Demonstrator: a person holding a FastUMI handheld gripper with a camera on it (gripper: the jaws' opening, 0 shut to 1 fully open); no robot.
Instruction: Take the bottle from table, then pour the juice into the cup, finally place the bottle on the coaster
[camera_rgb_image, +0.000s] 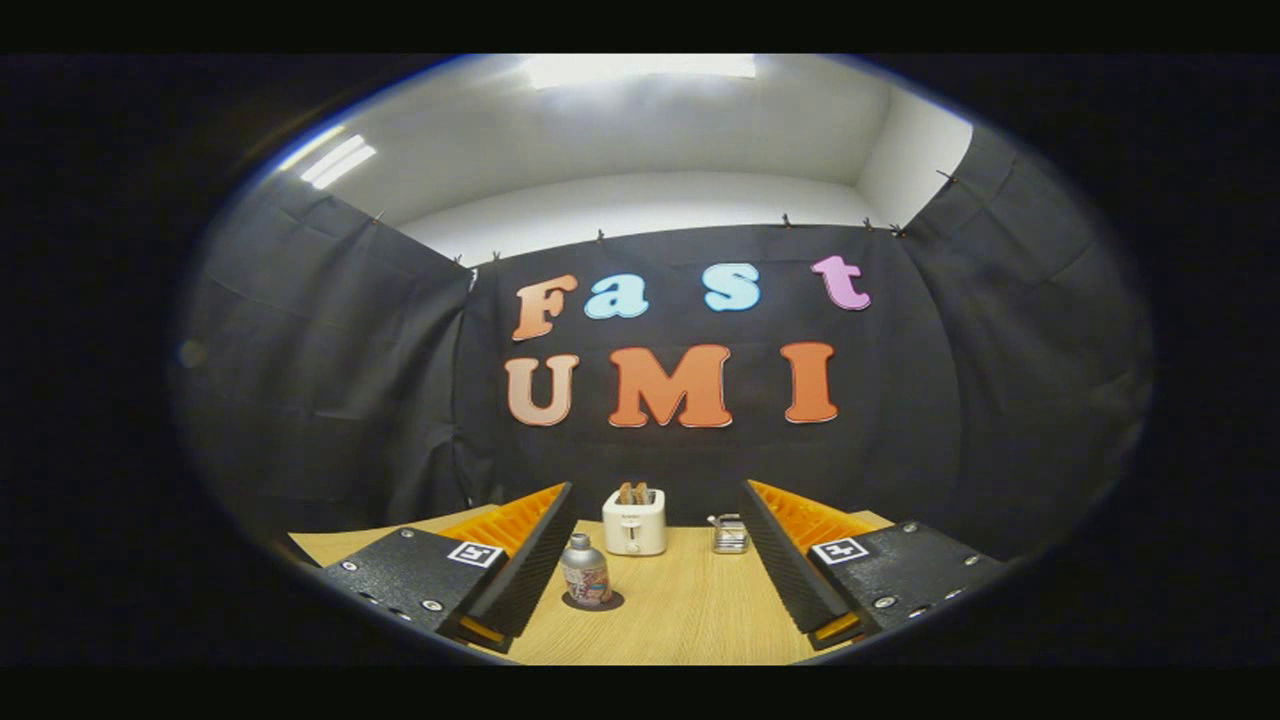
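gripper view is showing the gripper (655, 560) spread wide, both fingers apart and gripping nothing, hanging above the near part of the wooden table (690, 620). the fingers are pointing forward across the tabletop, and bare wood is lying between them.

just ahead, close to the inner side of the left finger, the bottle (586, 572) is standing upright. small body, metal-looking cap, printed label wrapping it. it is sitting on a dark round coaster (592, 601), touching it. so the bottle is already resting on the disc, and judging from that alone i cannot tell whether pouring is done or not yet begun; the fingers being free of the bottle fits either a start or a finish.

if the grab is the step in hand, doing it well is meaning: shifting the gripper left so the bottle is sitting midway between the fingers rather than beside one, lowering until the pads are level with the body below the cap, then closing on the label area. coming in off-centre is risking a nudge from the left finger and a tipped bottle. keeping it upright on lift is mattering too, since the coaster may slide or cling.

farther back, a white toaster (634, 522) with bread in its slots is standing near the far edge. right of it, well apart, a small shiny metal cup (729, 534) is sitting; too small to tell whether it is holding liquid.
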